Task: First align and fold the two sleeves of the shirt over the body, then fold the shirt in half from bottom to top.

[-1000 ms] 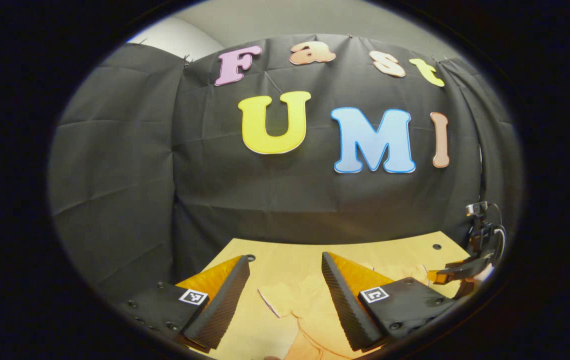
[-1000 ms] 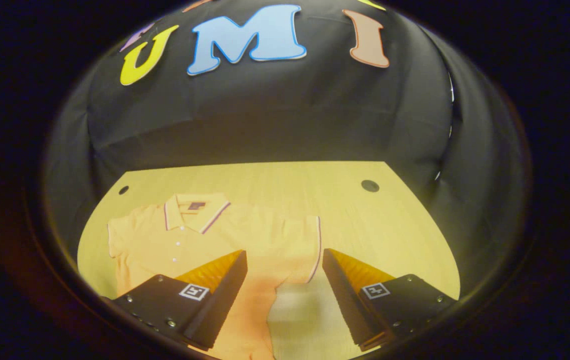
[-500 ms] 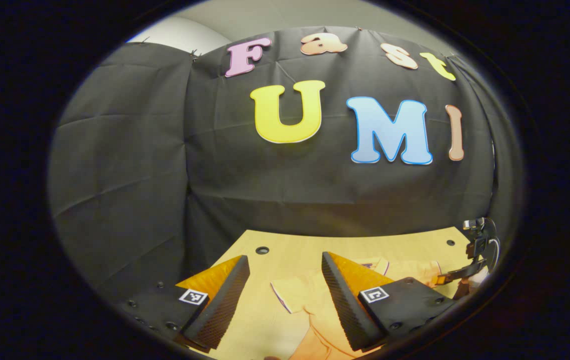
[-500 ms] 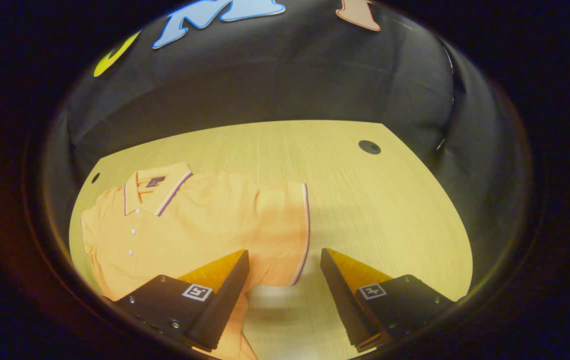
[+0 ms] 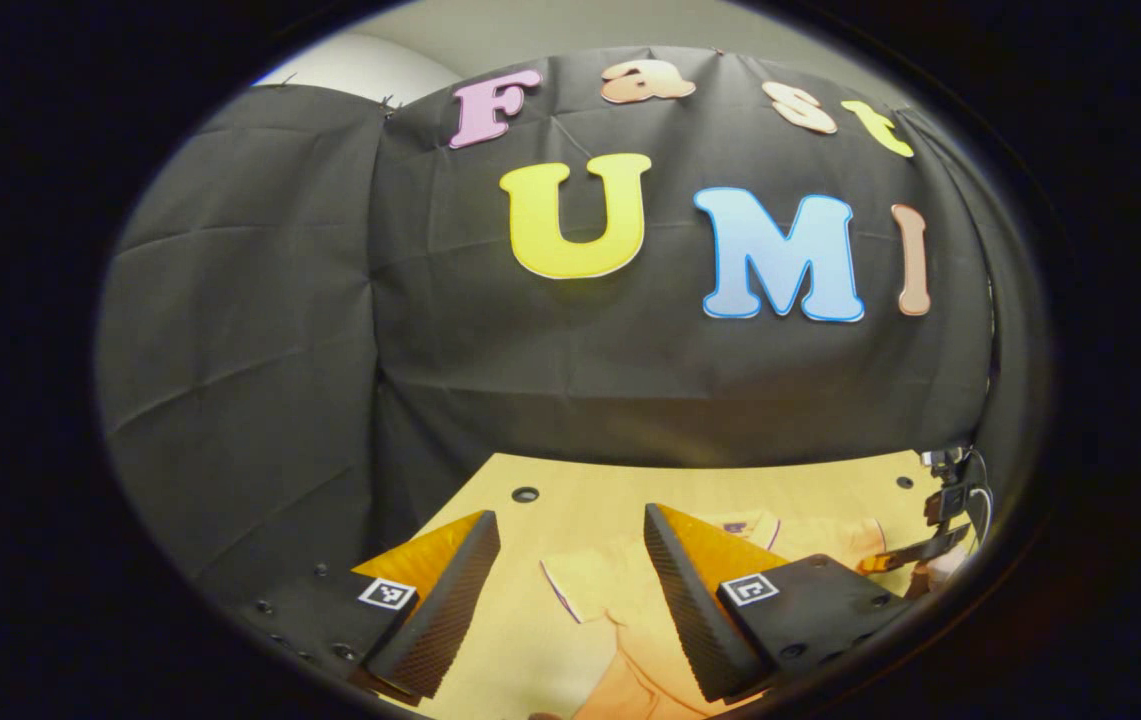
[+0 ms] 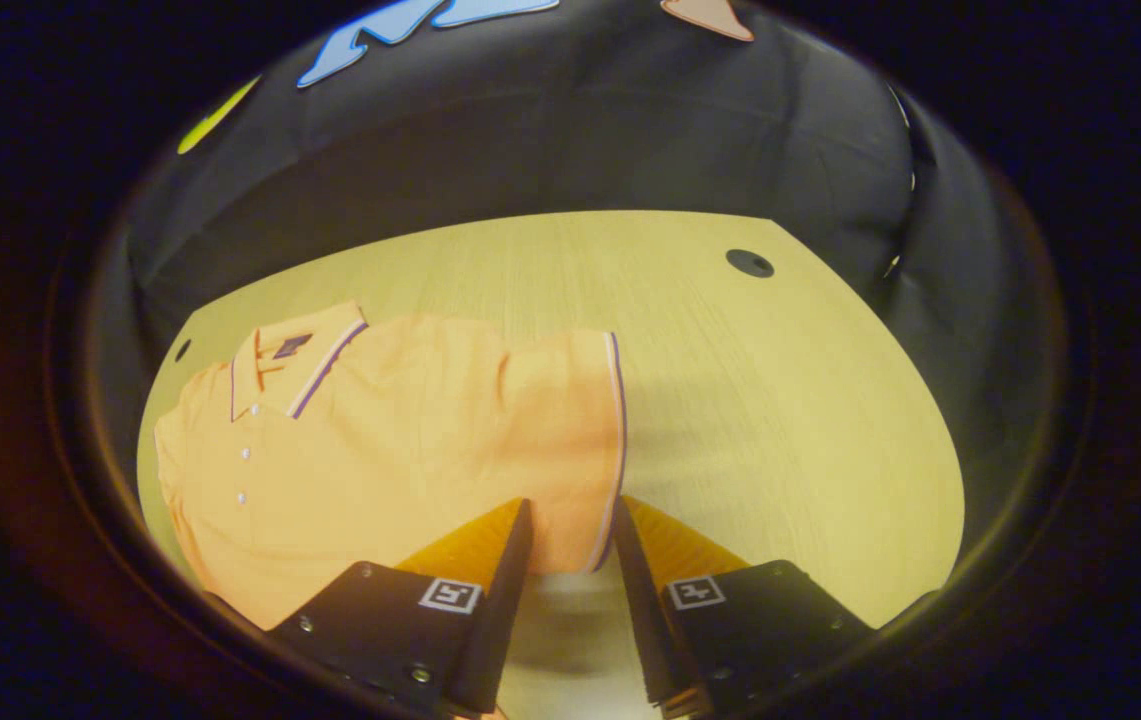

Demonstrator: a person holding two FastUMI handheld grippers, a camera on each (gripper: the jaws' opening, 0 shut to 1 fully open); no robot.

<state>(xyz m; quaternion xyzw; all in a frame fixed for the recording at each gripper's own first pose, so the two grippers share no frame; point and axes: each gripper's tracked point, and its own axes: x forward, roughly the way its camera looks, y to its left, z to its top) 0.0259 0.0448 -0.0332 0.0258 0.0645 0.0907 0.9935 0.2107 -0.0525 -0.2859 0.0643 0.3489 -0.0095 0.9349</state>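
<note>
Firstly, left gripper view: left gripper [image 5: 570, 590] gapes wide, empty, above the orange polo shirt [image 5: 620, 600] on the wooden table [image 5: 570, 490]; collar end lies toward the booth wall. Right gripper view: shirt [image 6: 400, 440] lies flat, buttoned, collar [image 6: 295, 355] far left. Right gripper [image 6: 567, 545] stands narrowed about the striped sleeve [image 6: 580, 450] hem; grip uncertain.

1. The shirt [image 6: 400, 450] was an orange polo lying flat, face up, on the left half of the table in the right gripper view.
2. Its collar [image 6: 295, 350], trimmed with a dark stripe, pointed toward 10 o'clock, with white buttons running down the placket below it.
3. One short sleeve [image 6: 570, 440], its cuff edged with a stripe, spread out toward 3 o'clock, unfolded.
4. In the left gripper view, the other sleeve [image 5: 580, 585] lay flat at 6 o'clock.
</note>
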